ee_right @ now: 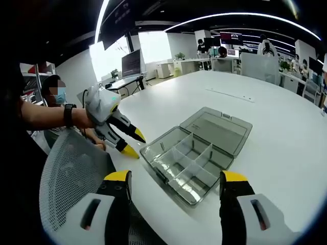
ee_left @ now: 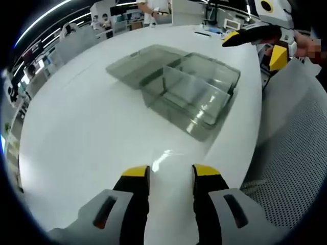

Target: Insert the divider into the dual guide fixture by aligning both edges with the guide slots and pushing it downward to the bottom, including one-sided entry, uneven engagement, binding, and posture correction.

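- While it lies on the white table, the clear compartment box has its lid flung open, long axis running diagonally.
- Left gripper: jaws apart, empty.
- Right gripper: jaws wide, empty.

Yellow-tipped black fingers, grey housings

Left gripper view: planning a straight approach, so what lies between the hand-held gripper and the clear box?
Only bare white table lies between the left hand-held gripper and the clear box.
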Demonstrator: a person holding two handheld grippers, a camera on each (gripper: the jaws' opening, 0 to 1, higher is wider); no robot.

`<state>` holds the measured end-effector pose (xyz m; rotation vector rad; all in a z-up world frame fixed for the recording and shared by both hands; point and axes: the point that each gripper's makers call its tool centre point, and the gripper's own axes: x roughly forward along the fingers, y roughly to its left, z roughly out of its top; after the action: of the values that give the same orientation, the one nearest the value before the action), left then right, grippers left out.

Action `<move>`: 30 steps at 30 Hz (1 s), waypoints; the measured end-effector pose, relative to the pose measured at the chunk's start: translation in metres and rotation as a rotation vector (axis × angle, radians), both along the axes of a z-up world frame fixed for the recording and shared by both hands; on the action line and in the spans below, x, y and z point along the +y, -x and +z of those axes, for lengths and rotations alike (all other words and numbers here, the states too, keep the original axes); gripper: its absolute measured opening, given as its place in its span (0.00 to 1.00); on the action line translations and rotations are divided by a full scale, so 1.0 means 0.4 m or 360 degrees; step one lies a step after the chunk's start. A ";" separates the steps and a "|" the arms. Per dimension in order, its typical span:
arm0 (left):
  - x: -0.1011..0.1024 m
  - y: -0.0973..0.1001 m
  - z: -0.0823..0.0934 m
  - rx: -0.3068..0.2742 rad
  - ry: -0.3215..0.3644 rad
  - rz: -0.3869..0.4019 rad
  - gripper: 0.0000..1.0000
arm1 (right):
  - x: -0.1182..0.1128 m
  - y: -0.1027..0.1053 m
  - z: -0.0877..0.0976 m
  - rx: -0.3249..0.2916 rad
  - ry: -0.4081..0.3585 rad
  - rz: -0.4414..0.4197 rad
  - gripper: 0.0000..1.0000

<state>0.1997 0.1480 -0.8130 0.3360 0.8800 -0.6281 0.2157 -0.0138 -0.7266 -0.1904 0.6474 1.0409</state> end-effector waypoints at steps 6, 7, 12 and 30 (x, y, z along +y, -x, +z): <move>0.001 -0.015 0.010 -0.0014 0.0046 0.0061 0.31 | 0.000 -0.002 0.004 -0.0005 -0.0004 -0.0002 0.68; 0.004 -0.014 0.011 0.0009 0.0062 0.0097 0.31 | 0.000 -0.003 0.005 -0.0007 -0.0004 -0.0003 0.68; 0.006 -0.011 0.008 -0.0003 0.0007 0.0064 0.31 | -0.003 -0.002 0.004 -0.0007 0.0000 -0.0003 0.68; 0.011 -0.031 0.062 -0.0099 0.0081 0.0120 0.30 | 0.010 -0.003 0.009 -0.0005 -0.0006 0.0018 0.67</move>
<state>0.2122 0.1523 -0.7884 0.2739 0.8121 -0.5663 0.2171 -0.0099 -0.7231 -0.1925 0.6421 1.0524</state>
